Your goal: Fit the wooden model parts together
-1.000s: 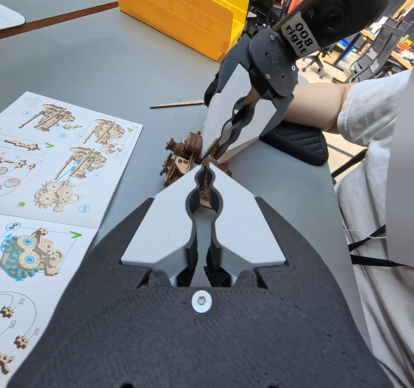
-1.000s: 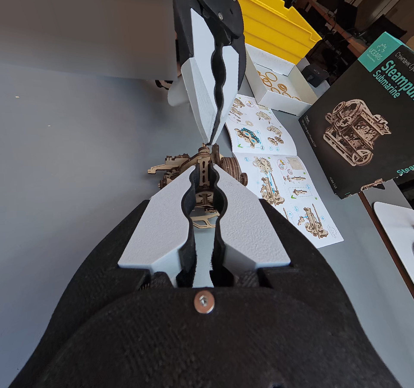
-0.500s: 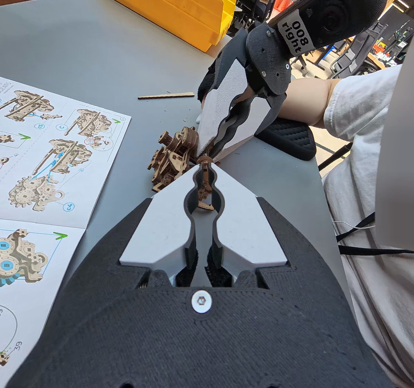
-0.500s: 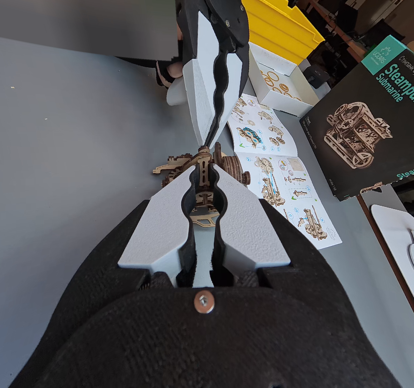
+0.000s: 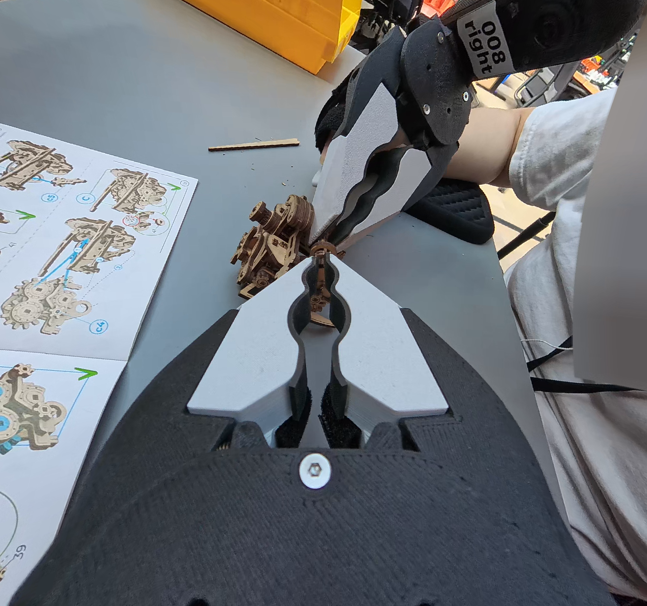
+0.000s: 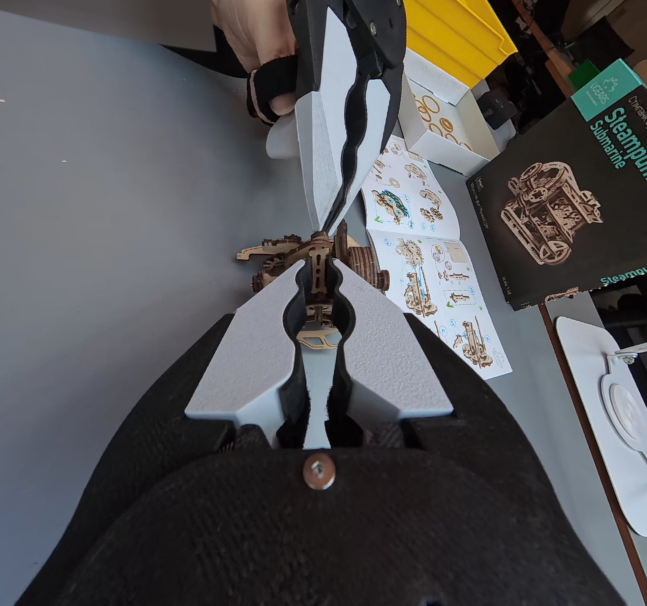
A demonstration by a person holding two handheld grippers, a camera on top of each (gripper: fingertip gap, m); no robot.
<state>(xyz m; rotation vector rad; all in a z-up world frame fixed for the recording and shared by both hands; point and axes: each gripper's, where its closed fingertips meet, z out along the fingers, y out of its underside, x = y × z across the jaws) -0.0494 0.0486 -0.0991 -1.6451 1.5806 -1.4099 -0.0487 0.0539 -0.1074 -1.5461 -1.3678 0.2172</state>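
Observation:
A small brown wooden model (image 5: 273,239) lies on the grey table (image 5: 140,99). My left gripper (image 5: 319,262) is shut, pinching a thin upright wooden part (image 5: 321,248) at the model's right end. My right gripper (image 5: 327,239) comes down from the upper right, and its tips meet the same spot. In the right wrist view, my right gripper (image 6: 318,263) is shut on a slotted wooden plate (image 6: 317,274) of the model (image 6: 360,260). The left gripper (image 6: 324,230) comes down from above onto the round piece on top of that plate. The joint itself is hidden between the fingers.
An open instruction booklet (image 5: 87,239) lies left of the model; it also shows in the right wrist view (image 6: 420,274). A yellow bin (image 5: 266,4), a loose wooden strip (image 5: 254,144), a black pad (image 5: 455,211), a black product box (image 6: 560,204) and a white box of rings (image 6: 451,134) surround the work spot.
Both grippers stay shut on the model. The left gripper has shifted slightly, and its hand now shows more in the right wrist view. The model has barely moved.

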